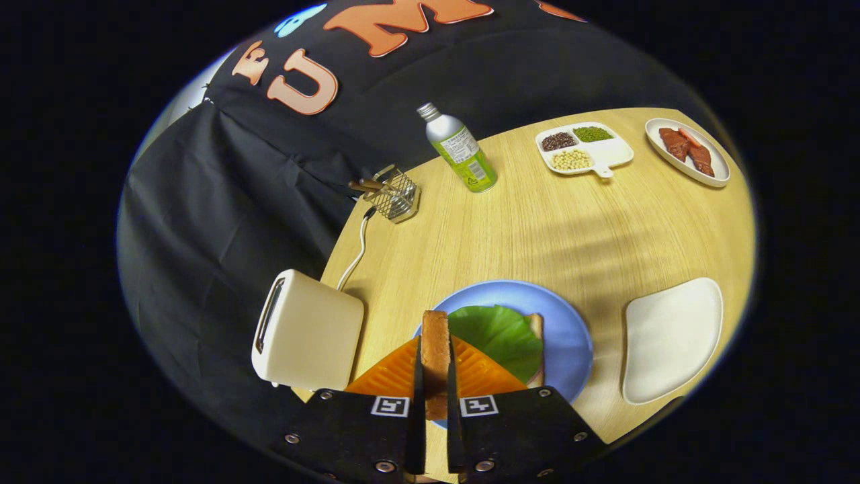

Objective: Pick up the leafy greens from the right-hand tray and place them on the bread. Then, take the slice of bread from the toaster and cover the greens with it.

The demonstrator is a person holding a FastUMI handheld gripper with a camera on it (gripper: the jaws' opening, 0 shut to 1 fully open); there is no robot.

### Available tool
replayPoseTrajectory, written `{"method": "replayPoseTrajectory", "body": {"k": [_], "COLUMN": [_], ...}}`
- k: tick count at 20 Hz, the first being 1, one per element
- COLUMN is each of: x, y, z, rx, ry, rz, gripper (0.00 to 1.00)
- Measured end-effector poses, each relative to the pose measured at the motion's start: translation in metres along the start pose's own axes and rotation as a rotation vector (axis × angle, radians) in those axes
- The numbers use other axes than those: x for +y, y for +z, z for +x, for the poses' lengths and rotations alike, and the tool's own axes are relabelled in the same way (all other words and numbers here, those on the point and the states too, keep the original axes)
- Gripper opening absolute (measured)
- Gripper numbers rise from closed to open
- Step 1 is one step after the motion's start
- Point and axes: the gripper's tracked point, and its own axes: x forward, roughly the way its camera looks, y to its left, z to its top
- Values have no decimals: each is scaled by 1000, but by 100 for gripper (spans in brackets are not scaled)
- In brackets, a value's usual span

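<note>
I have the hand-held gripper (pixel 435 376) pinching the slice of bread (pixel 435 343) on edge, both fingers pressed against its flat faces, the slice standing upright between them and poking out ahead of the tips. It hangs over the near rim of the blue plate (pixel 571 329), where the leafy greens (pixel 500 333) already lie on the lower bread (pixel 535 329), of which I see just a sliver of crust past the leaf.

My worry is the orientation: the slice is vertical and the greens lie flat, so I reckon it needs tipping over before release. If I let go while it stands on its crust, it could topple either way, onto the desk (pixel 537 228) or half off the plate. Laying it down too hard might drag the leaf sideways off the bread. The toaster (pixel 309 329) sits just beside the plate on my left, so a wide swing could clip it.

As for pose, the gripper points forward and down over the plate's near edge, fingers level with each other, the white tray (pixel 672 339) lying bare to the right
</note>
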Motion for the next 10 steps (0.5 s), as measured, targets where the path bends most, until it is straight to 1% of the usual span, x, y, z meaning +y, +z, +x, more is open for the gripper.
{"method": "replayPoseTrajectory", "body": {"k": [5, 7, 8, 9, 10], "x": [-19, -25, -30, -34, -39], "y": [-3, -5, -6, -6, -7], "z": [3, 4, 5, 5, 3], "rx": [-3, -4, -5, -6, -8], "ry": [-27, -43, -56, -71, -91], "rz": [-5, -19, -28, -42, -58], "gripper": [13, 18, 22, 25, 30]}}
